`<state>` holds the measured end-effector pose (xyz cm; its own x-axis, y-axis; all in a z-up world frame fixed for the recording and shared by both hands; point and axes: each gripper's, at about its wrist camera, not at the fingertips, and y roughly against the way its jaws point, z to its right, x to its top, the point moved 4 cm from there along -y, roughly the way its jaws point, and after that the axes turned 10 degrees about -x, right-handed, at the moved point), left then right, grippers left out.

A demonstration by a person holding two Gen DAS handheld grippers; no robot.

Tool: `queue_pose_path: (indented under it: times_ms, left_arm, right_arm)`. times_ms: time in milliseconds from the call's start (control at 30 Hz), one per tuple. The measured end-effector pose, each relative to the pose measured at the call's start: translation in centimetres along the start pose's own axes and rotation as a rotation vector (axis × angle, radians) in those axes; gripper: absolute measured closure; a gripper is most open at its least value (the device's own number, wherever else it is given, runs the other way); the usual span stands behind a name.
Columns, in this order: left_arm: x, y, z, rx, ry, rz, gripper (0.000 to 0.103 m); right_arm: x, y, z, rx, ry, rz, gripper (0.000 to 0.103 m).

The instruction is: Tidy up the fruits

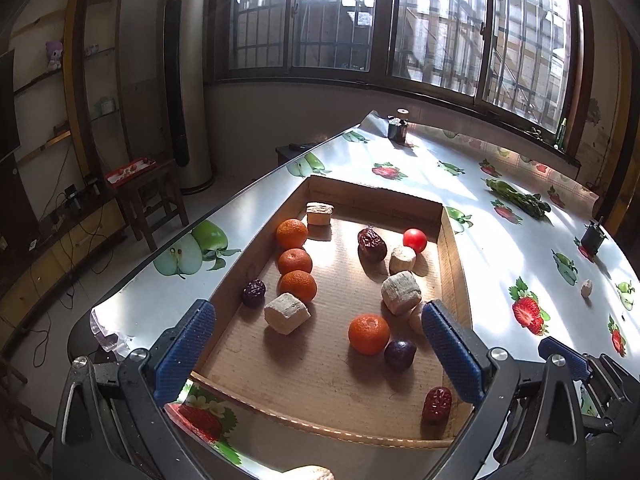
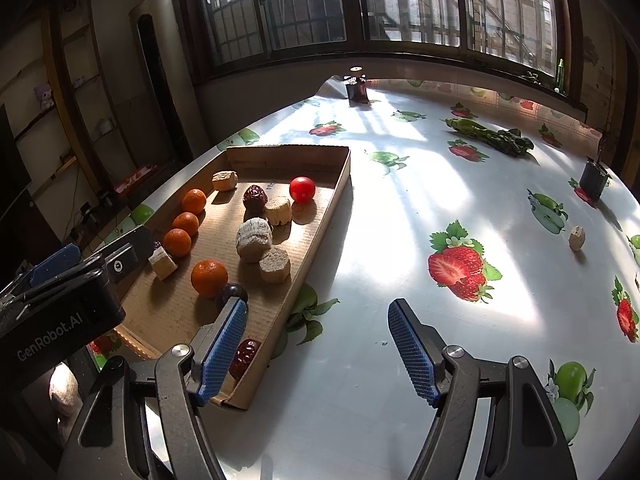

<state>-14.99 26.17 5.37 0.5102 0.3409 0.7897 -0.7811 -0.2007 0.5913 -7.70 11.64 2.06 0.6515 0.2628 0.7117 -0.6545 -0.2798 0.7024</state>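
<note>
Left claw (image 1: 318, 344) and right claw (image 2: 316, 346) both gape, empty. I'd drop left squarely over the stray orange (image 1: 369, 334), probably clearing the dark plum (image 1: 400, 354) touching it, inside the cardboard tray (image 1: 454, 248).

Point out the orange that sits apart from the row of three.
It is the orange nearest the left gripper, touching a dark plum; the other three line the cardboard tray's left wall.

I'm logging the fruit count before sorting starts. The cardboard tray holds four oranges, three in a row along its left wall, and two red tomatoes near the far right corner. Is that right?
Not quite: there is only one tomato near the far right corner, not two. The tray does hold four oranges, three in a row along its left wall and the fourth nearer the front. The left wrist view shows this, and the right wrist view agrees.
</note>
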Motion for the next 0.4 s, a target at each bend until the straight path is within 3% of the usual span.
queue_pose_path:
  times_ms: [400]
  left_arm:
    - [-0.40,-0.05,0.40,0.024,-0.003,-0.002,0.000]
  right_arm:
    - [0.05,0.07,0.00,0.005,0.006,0.002,0.025]
